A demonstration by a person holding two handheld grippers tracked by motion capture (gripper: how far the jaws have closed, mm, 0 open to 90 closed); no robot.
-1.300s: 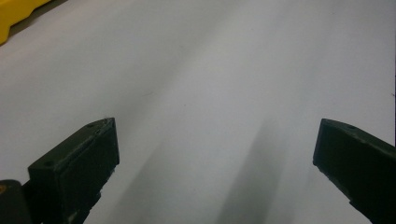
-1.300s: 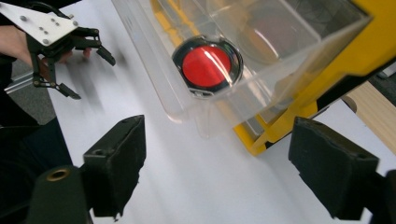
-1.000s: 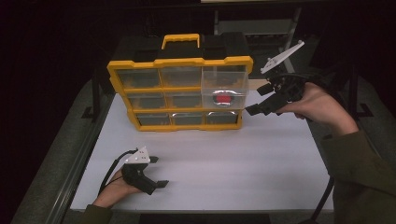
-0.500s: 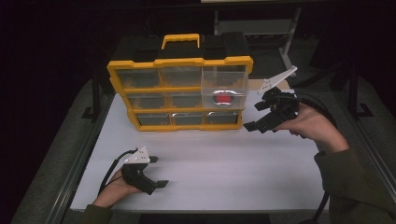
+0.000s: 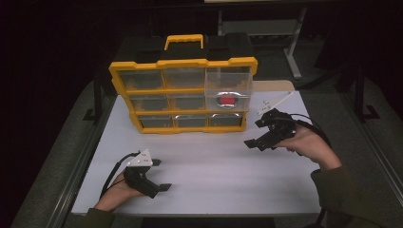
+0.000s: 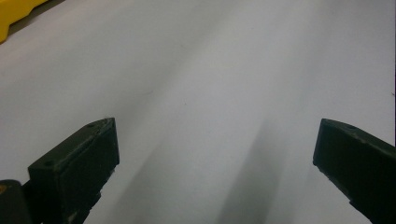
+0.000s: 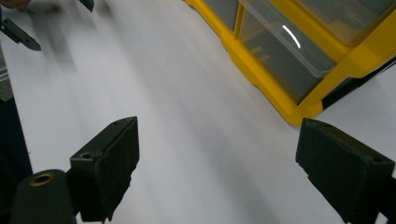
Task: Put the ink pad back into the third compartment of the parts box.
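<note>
Right gripper [image 5: 256,140], jaws parted and just widening with nothing between them, hangs low over the white table [image 5: 228,166]. The yellow organizer [image 5: 183,95] stands near it at about ten o'clock; in the right gripper view its lower corner sits at one o'clock beyond the jaws. One clear drawer [image 5: 228,90] juts out, a red item [image 5: 228,100] inside. Left gripper [image 5: 161,175], jaws wide apart and empty, rests on the table at seven o'clock from the organizer, well apart
</note>
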